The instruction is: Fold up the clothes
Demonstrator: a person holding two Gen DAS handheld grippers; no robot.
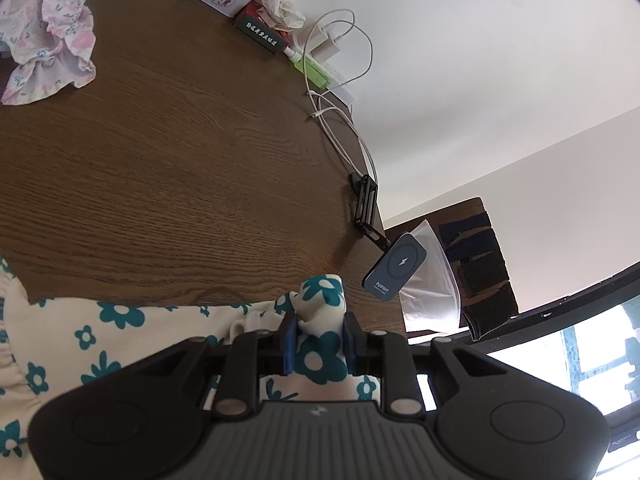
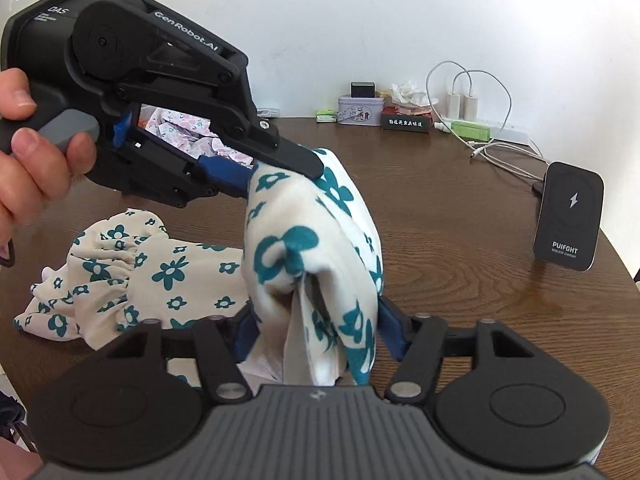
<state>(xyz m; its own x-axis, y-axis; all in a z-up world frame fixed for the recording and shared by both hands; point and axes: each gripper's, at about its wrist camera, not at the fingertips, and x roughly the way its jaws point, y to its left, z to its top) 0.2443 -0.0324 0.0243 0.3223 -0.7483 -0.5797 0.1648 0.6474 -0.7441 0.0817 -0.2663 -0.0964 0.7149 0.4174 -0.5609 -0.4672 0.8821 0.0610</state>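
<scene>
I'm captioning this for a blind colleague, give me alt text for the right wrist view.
Both grippers, the left gripper and the right gripper, are clamped on a cream garment with teal flowers, lifting one end above a brown wooden table. A black wireless charger stands to the right.

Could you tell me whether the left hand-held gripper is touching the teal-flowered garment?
Touching: the right wrist view shows the left hand-held gripper pinching the garment.

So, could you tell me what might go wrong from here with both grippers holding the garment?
The left gripper and right gripper both pinch bunched folds of the teal-flowered garment, so a layer could slip free when it is spread. Swinging the cloth rightward might also knock over the upright wireless charger.
</scene>
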